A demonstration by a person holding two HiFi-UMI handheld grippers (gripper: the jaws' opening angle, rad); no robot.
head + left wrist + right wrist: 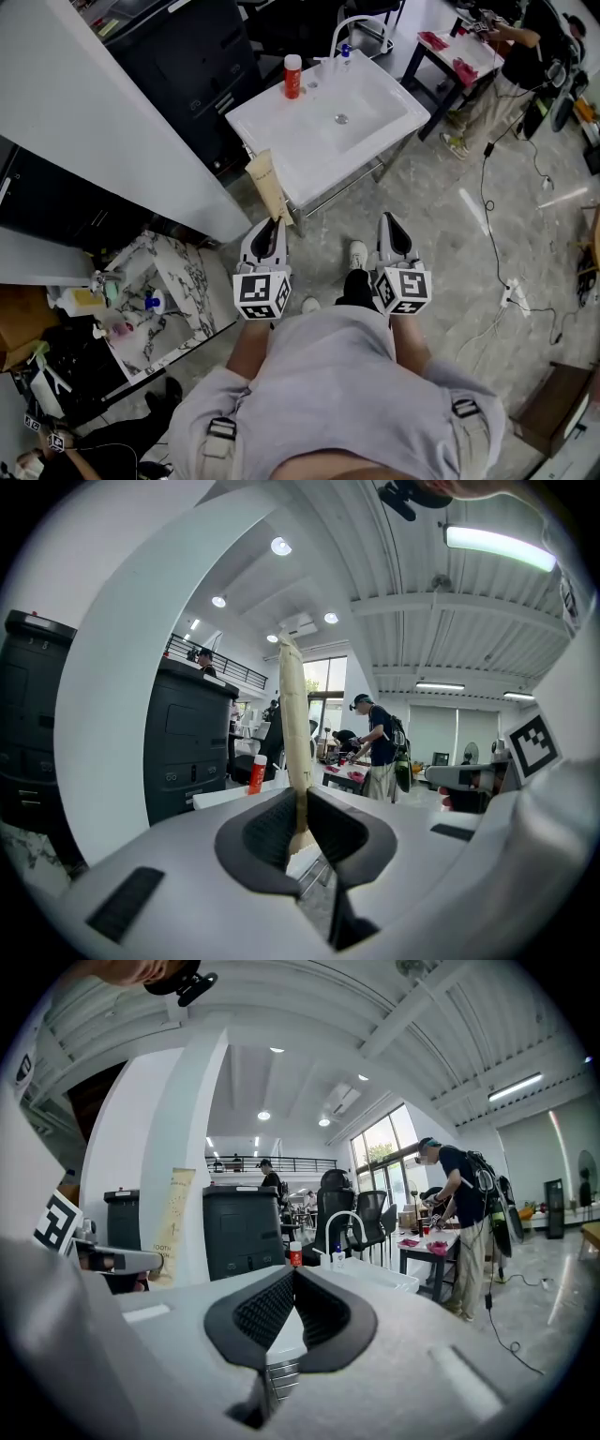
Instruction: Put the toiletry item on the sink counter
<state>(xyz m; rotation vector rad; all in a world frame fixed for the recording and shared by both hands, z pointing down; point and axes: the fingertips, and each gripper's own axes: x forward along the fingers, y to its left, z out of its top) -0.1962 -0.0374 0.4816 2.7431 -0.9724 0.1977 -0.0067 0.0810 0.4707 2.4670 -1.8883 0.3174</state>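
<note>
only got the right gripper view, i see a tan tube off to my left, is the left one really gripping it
Observer: Yes, the left gripper view shows the left tongs closed on the lower end of the upright tan tube.
Operator: how close is it to the sink
Observer: In the head view its top overlaps the near left corner of the sink counter; it is not set down.
Operator: anything lying inside
Observer: The head view shows only the drain in the basin.

Beige tube (267, 187) upright, held near white sink counter (265, 120).
</note>
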